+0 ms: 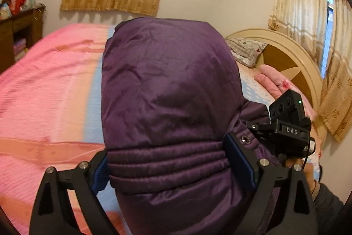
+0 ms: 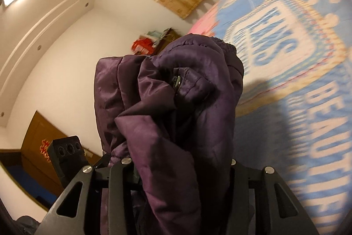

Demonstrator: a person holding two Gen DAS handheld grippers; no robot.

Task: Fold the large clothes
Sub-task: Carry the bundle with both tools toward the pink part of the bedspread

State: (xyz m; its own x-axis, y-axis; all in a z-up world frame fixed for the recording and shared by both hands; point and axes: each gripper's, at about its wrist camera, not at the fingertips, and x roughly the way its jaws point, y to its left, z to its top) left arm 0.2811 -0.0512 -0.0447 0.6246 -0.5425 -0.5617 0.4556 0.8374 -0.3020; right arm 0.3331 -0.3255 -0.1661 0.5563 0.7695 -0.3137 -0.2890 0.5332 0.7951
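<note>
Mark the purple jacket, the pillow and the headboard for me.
purple jacket (image 1: 167, 85): left wrist view, smooth middle panel.
pillow (image 1: 246, 49): left wrist view, patterned face.
headboard (image 1: 286, 54): left wrist view, brown inner panel.

The purple jacket (image 1: 167, 102) fills the centre of the left wrist view and hides the middle of the bed (image 1: 50, 89) behind it; its lower part runs off the bottom edge. The bed's pink cover is motion-blurred. In the right wrist view the jacket (image 2: 176, 124) covers the fingertips of the right gripper (image 2: 182, 171), so the contact point cannot be seen. The blue printed bedspread (image 2: 297, 58) is blurred and its lettering only partly legible. Items on the dark cabinet (image 1: 19, 36) are too small to identify
</note>
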